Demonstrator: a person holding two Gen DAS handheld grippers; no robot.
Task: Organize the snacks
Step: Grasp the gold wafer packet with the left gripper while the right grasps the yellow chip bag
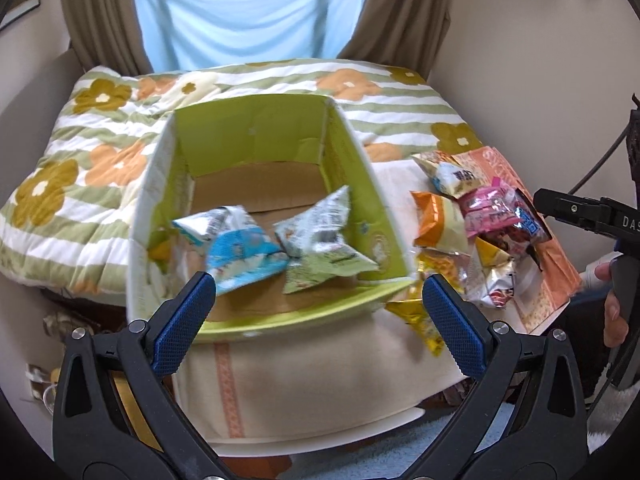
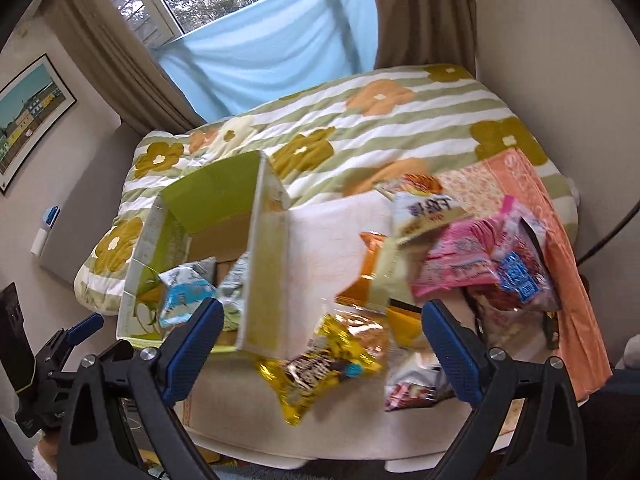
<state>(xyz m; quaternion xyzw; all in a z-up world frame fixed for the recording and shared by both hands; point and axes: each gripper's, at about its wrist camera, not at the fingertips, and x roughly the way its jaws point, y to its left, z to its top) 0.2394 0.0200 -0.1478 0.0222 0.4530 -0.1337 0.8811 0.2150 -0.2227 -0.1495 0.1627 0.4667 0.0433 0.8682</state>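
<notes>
A green cardboard box (image 1: 352, 168) (image 2: 264, 248) stands open on a cream cloth. Inside lie a blue snack packet (image 1: 240, 254) (image 2: 184, 296) and a pale green packet (image 1: 324, 248) (image 2: 234, 288). My left gripper (image 1: 316, 300) hovers open over the box's near wall, with nothing between its fingers. To the right of the box lies a pile of snacks: a pink packet (image 1: 496, 208) (image 2: 464, 260), an orange packet (image 1: 438, 220) (image 2: 370, 276) and a yellow foil packet (image 2: 320, 368) (image 1: 416, 320). My right gripper (image 2: 322, 328) is open above the yellow foil packet.
A floral quilt (image 1: 100, 140) (image 2: 360, 128) covers the bed behind the box. An orange patterned cloth (image 2: 560, 240) lies under the pile at the right. A curtained window and walls close the far side. The right gripper's body and a hand (image 1: 612, 312) show at the right edge.
</notes>
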